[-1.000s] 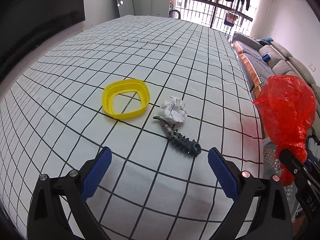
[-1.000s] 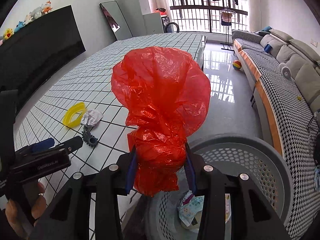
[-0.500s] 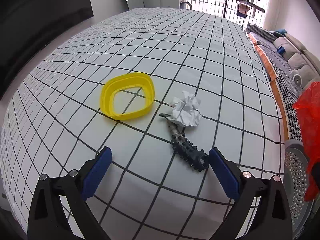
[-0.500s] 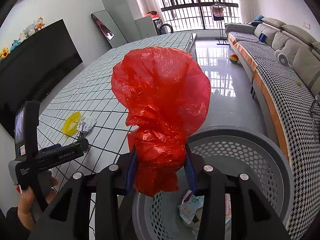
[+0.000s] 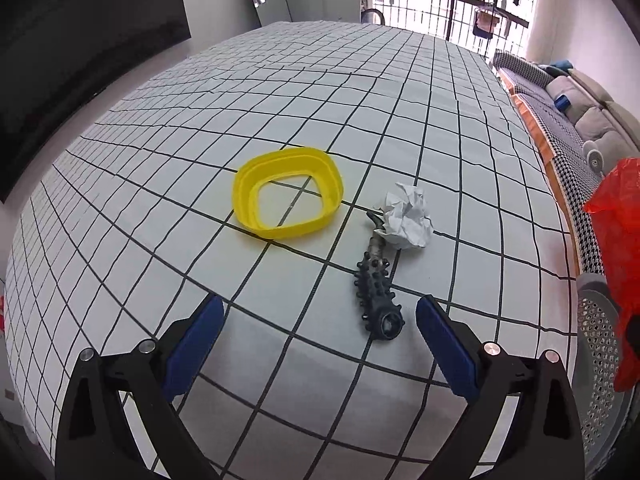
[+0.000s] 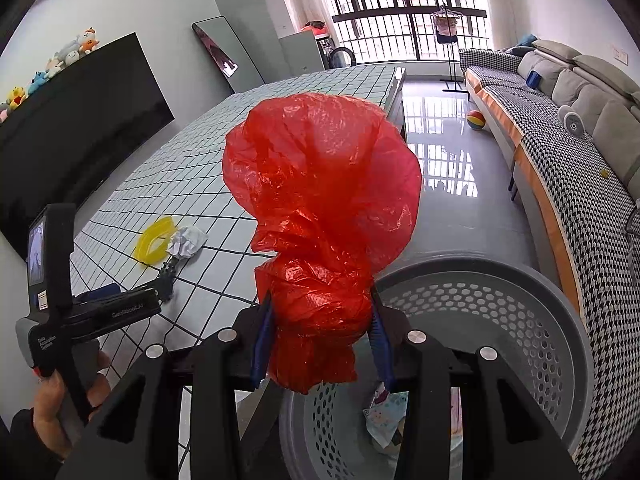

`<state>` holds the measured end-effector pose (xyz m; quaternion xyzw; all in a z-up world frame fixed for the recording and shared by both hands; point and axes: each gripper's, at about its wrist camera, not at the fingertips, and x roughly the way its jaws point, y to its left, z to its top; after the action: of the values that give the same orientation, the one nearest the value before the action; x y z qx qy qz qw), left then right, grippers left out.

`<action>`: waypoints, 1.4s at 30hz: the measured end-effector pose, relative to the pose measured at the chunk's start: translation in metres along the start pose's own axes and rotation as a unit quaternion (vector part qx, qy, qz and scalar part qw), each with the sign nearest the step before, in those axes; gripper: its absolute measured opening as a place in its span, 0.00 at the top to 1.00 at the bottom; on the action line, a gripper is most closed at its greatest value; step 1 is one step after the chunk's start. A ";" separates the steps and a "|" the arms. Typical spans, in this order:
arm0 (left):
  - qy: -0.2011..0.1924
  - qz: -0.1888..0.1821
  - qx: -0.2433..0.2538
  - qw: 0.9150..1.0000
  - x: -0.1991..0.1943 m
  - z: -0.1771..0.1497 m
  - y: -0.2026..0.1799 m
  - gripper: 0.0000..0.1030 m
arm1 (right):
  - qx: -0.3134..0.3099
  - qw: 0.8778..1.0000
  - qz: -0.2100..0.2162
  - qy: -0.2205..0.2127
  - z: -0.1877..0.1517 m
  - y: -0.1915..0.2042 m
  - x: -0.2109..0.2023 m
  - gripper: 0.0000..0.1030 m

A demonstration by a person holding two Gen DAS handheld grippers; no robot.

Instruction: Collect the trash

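My right gripper point(image 6: 320, 320) is shut on a crumpled red plastic bag point(image 6: 320, 216) and holds it over the near rim of a grey perforated basket point(image 6: 520, 320). The bag point(image 5: 616, 240) and basket point(image 5: 600, 344) show at the right edge of the left wrist view. My left gripper point(image 5: 316, 336) is open and empty above the grid-pattern table point(image 5: 280, 120). Just ahead of it lie a dark spiky toy point(image 5: 376, 284), a crumpled white paper ball point(image 5: 408, 216) touching the toy's far end, and a yellow plastic ring point(image 5: 288, 200) to their left.
The basket holds some wrappers point(image 6: 384, 408) at its bottom. A houndstooth sofa point(image 6: 560, 152) runs along the right, with a coloured ball point(image 6: 476, 119) on the shiny floor. A black TV point(image 6: 72, 120) stands on the left wall.
My left gripper has swung right and closer to the spiky toy and paper ball. My right gripper has kept the red bag shut in its jaws and shifted over the basket's rim.
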<state>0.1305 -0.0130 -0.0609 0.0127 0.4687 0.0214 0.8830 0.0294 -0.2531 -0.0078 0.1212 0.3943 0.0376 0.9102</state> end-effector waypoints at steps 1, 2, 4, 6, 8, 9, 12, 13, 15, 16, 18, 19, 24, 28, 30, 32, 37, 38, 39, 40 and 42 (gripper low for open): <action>0.000 0.001 0.002 1.000 0.003 0.000 -0.002 0.08 | 0.000 1.000 0.000 0.000 0.000 0.000 0.000 0.61; 0.001 0.002 0.003 1.000 0.005 0.001 -0.004 0.09 | 0.001 1.000 -0.001 0.001 0.000 0.000 0.000 0.61; 0.006 0.001 0.002 1.000 0.010 0.001 -0.006 0.14 | 0.001 1.000 -0.002 0.001 0.000 -0.001 0.001 0.61; 0.002 -0.002 -0.001 1.000 0.010 0.001 -0.005 0.16 | 0.002 1.000 -0.003 0.002 0.000 -0.001 0.001 0.61; 0.000 -0.012 0.000 1.000 0.008 0.000 -0.005 0.29 | 0.003 1.000 -0.004 0.004 0.001 -0.002 0.002 0.61; 0.001 -0.021 0.000 1.000 0.007 0.001 -0.005 0.33 | 0.003 1.000 -0.003 0.005 0.001 -0.001 0.003 0.61; -0.002 -0.032 0.008 0.999 0.003 -0.002 -0.008 0.54 | 0.001 1.000 -0.002 0.006 0.001 0.000 0.003 0.61; -0.002 -0.036 0.012 0.999 0.001 -0.003 -0.009 0.68 | 0.000 1.000 -0.003 0.007 0.001 0.001 0.003 0.61; -0.001 -0.044 0.017 0.999 -0.002 -0.006 -0.010 0.79 | -0.001 1.000 -0.003 0.007 0.001 0.002 0.002 0.61; 0.001 -0.049 0.017 0.999 -0.004 -0.008 -0.010 0.79 | -0.001 1.000 -0.003 0.007 0.001 0.002 0.002 0.61; -0.003 -0.049 0.020 0.999 -0.008 -0.014 -0.008 0.79 | 0.000 1.000 -0.004 0.008 0.000 0.002 0.001 0.61; -0.006 -0.047 0.022 0.999 -0.011 -0.016 -0.007 0.79 | 0.000 1.000 -0.004 0.008 0.000 0.003 0.000 0.61; -0.023 -0.047 0.028 0.998 -0.030 -0.025 0.000 0.79 | -0.003 1.000 -0.008 0.008 -0.003 0.008 -0.004 0.61; -0.036 -0.054 0.025 0.998 -0.044 -0.030 0.007 0.79 | -0.007 1.000 -0.012 0.008 -0.005 0.012 -0.009 0.61; -0.041 -0.060 0.026 0.997 -0.050 -0.031 0.008 0.79 | -0.009 1.000 -0.014 0.007 -0.006 0.014 -0.012 0.61; -0.045 -0.065 0.027 0.997 -0.055 -0.034 0.010 0.79 | -0.012 1.000 -0.017 0.005 -0.008 0.016 -0.015 0.61; -0.056 -0.078 0.035 0.995 -0.070 -0.044 0.006 0.79 | -0.016 1.000 -0.021 -0.001 -0.014 0.020 -0.023 0.61; -0.058 -0.081 0.037 0.994 -0.073 -0.046 0.005 0.79 | -0.016 1.000 -0.021 -0.002 -0.015 0.019 -0.025 0.61; -0.060 -0.085 0.039 0.994 -0.076 -0.048 0.003 0.79 | -0.016 1.000 -0.022 -0.003 -0.016 0.020 -0.027 0.61; -0.063 -0.088 0.042 0.993 -0.080 -0.050 0.000 0.79 | -0.016 1.000 -0.023 -0.003 -0.018 0.019 -0.030 0.61; -0.069 -0.096 0.051 0.992 -0.086 -0.052 -0.007 0.79 | -0.015 1.000 -0.028 -0.004 -0.021 0.017 -0.034 0.61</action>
<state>0.0393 -0.0240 -0.0192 0.0142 0.4057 -0.0881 0.9096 -0.0086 -0.2379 0.0067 0.0971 0.3929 0.0177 0.9143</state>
